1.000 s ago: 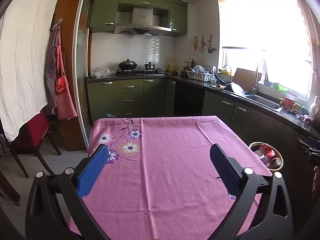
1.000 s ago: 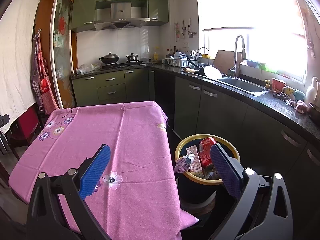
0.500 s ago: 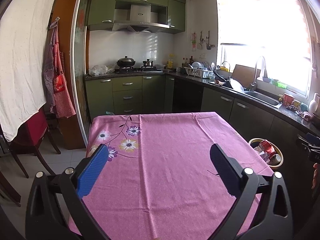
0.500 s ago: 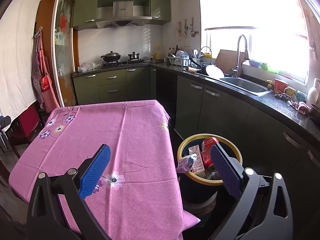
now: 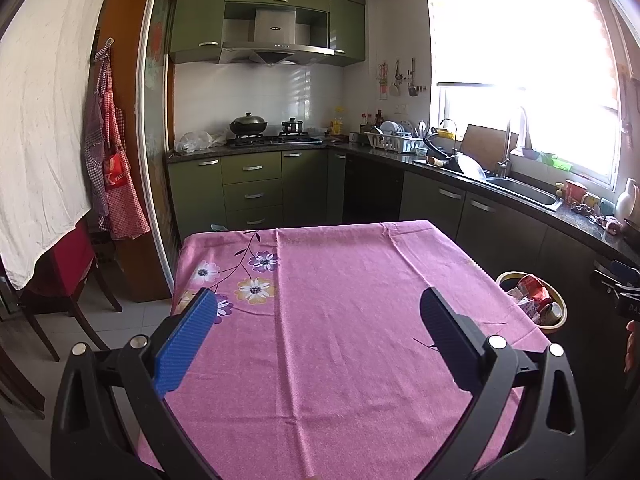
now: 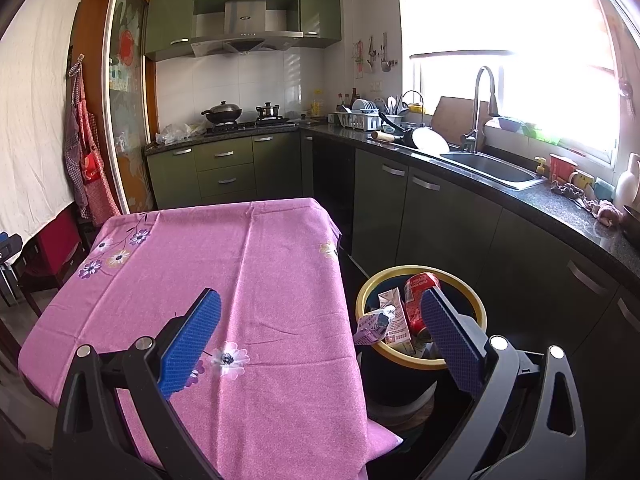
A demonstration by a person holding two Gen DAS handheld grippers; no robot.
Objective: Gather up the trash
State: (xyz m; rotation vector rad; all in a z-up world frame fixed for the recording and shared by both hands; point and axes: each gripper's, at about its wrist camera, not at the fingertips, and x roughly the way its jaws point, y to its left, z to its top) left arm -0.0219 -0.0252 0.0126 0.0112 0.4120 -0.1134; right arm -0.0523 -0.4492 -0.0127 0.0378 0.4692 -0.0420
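**Pink tablecloth, full bin, both hand-held grippers empty**

Pink floral cloth covers the whole tabletop [image 5: 340, 320], and from what we can see its surface is bare. Our left hand-held gripper [image 5: 316, 320] hovers above it with its blue-padded fingers [image 5: 186, 340] spread wide, nothing between them. Same story on the other side: our right hand-held gripper [image 6: 320, 320] is released too, one finger over the cloth near a white flower print [image 6: 229, 356] and the other finger sitting in front of the trash bin [image 6: 476, 312].

So where's the trash? It's in that yellow-rimmed bin, which stands on the floor just beside the tabletop's right edge, between it and the dark green cabinets [image 6: 448, 224]. In the right wrist view we can make out a red soda can [image 6: 418, 296] standing upright in the bin, a small white drink carton [image 6: 394, 316] leaning next to it, and a crumpled purple-and-white wrapper [image 6: 372, 326] hanging over the rim on the tabletop side. There's more stuff deeper down, but we can't tell what it is.

From the left wrist view the same bin shows up at the far right, past the cloth's edge, with the red can poking out.
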